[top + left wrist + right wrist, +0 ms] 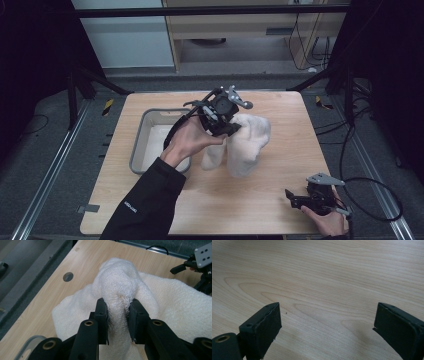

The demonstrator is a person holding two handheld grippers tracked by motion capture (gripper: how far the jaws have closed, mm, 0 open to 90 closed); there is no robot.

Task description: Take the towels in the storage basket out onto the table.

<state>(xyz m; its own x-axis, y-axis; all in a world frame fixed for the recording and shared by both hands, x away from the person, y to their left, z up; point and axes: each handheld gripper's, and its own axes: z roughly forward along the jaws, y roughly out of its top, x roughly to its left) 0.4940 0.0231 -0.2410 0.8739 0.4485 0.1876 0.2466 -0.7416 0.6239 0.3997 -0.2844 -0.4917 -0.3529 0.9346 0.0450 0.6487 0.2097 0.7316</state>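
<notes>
Two tongs: left gripper (117, 315) pinches towel (245, 142), lifts it mid-table; right gripper (327, 330) wide open, holds nothing, at 5 o'clock; bin (145, 127) at 9

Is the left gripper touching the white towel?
Touching. The left gripper view shows the left gripper shut on a bunched fold of the white towel, fabric pressed against both pads.

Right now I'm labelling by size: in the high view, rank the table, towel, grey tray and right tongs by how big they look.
1. Table
2. Towel and grey tray: look alike, and the arm covers part of the tray, so unranked
3. Right tongs
</notes>
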